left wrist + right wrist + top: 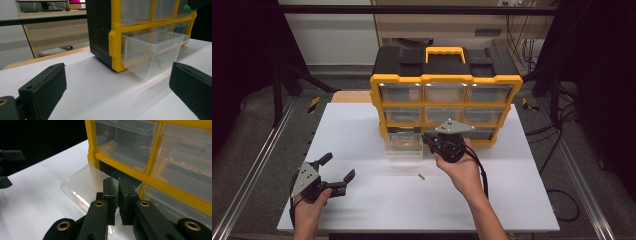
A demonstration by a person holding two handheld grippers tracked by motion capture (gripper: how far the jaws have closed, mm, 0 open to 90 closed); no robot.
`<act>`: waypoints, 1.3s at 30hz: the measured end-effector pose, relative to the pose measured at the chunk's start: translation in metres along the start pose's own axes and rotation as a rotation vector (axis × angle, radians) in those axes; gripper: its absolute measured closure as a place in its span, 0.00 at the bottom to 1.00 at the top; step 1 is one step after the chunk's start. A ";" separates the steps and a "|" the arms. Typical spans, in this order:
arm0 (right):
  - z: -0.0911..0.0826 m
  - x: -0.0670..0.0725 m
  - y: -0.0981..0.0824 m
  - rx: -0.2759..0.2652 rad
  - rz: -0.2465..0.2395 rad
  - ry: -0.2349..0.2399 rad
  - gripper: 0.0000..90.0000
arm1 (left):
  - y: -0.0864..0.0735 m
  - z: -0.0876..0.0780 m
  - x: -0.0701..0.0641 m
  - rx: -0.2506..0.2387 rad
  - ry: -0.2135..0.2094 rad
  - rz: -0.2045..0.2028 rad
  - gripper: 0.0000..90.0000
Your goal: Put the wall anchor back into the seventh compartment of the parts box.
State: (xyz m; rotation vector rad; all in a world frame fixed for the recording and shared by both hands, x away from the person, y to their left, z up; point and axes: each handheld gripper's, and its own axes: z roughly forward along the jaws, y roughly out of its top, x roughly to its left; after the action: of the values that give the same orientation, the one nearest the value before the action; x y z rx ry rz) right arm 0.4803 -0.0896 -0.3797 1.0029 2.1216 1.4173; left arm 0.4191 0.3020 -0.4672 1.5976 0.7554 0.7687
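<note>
A yellow and black drawer cabinet stands at the back of the white table. Its bottom left clear drawer is pulled out. In the right gripper view, my right gripper is shut on a small green piece and hovers over the open drawer. In the high view this gripper is at the drawer's right edge. A second green piece lies on the table in front of the drawer. My left gripper rests open at the front left with nothing between its jaws.
The cabinet has several other clear drawers, all pushed in. Something small and green lies inside the open drawer. Metal rails run along both sides of the table, and cables hang at the right.
</note>
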 end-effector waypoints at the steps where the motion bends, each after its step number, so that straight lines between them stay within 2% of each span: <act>1: 0.001 0.000 0.001 -0.004 0.002 0.003 0.94 | 0.000 0.000 0.000 0.000 0.000 0.001 0.01; 18: 0.017 0.008 0.021 0.002 -0.014 0.028 0.94 | 0.000 -0.002 0.001 -0.007 0.001 -0.003 0.01; 39: 0.031 0.009 0.025 0.036 -0.032 0.034 0.94 | 0.001 -0.003 0.002 -0.010 0.005 -0.006 0.01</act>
State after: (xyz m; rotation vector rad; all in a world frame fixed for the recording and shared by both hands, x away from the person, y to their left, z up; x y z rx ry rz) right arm 0.5033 -0.0574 -0.3685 0.9604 2.1846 1.3952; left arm 0.4183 0.3052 -0.4661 1.5840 0.7588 0.7714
